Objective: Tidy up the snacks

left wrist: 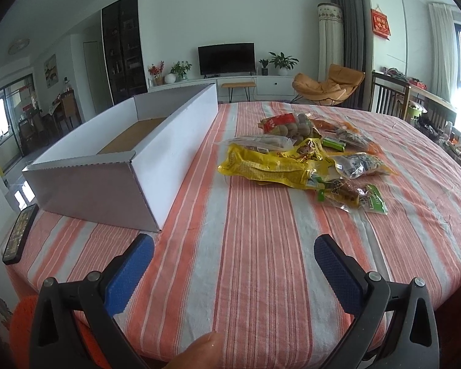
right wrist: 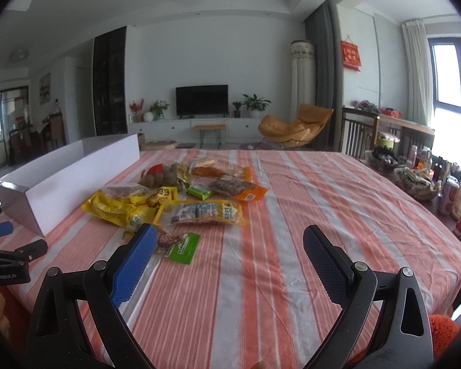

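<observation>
1. I'm holding both grippers, left gripper (left wrist: 233,246) and right gripper (right wrist: 229,236), with fingers apart and empty, near the surface's front edge.
2. Snack packets (right wrist: 175,200) are lying mid-surface beside the open white box (left wrist: 123,153), probably their destination.

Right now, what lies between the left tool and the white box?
Only bare striped tablecloth separates the left tool from the white box, per the left wrist view.

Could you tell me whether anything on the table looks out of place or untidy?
The snack packets lie in a loose, overlapping heap on the striped cloth, beside the white box, not in it. Nothing looks spilled or torn.
</observation>
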Motion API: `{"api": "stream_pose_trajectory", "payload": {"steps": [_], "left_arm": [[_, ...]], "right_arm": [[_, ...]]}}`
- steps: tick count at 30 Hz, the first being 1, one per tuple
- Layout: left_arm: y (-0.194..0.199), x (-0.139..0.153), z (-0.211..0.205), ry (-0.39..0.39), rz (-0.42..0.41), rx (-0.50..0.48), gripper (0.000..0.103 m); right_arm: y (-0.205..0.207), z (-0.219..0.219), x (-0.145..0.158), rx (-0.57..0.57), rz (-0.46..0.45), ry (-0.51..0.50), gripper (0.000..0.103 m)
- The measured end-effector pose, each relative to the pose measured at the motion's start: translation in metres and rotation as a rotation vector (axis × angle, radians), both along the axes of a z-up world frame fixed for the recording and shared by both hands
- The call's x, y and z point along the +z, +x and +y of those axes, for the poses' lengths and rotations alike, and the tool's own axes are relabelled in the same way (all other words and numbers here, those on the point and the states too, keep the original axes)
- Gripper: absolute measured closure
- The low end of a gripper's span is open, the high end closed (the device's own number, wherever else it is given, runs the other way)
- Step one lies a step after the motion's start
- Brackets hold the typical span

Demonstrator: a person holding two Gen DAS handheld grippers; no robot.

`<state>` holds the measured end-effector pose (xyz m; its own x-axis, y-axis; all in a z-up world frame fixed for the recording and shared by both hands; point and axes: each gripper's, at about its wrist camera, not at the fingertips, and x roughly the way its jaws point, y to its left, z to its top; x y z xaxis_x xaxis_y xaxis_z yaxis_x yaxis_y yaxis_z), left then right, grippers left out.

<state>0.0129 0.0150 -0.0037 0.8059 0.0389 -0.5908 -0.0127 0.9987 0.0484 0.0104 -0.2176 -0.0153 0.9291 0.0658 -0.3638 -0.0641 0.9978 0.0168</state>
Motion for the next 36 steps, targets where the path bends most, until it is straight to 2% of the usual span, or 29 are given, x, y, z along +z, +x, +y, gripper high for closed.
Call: {"api": "stream_pose_trajectory", "payload": {"steps": [4,10,18,24,36], "left_arm": [[-0.002,0.001,-0.002,-0.018,-0.003,-0.025,0.000],[-0.004,-0.002,-0.007,-0.003,0.005,-0.044,0.000],[-0.005,-0.007,-0.013,0.027,0.000,-0.050,0.000],[-0.008,-0.005,-0.016,0.047,-0.023,-0.050,0.000],[-0.005,-0.006,-0.012,0.036,-0.019,-0.038,0.000]], "right_arm": [[-0.001,-0.001,0.001,-0.004,-0.002,-0.002,0.005],[0.000,0.000,-0.001,-0.002,0.015,-0.005,0.005],[0.001,0.009,-0.014,-0.007,-0.003,-0.110,0.005],[0.009,0.014,-0.020,-0.009,0.027,-0.138,0.005],[0.010,0.016,-0.023,-0.014,0.033,-0.168,0.005]]}}
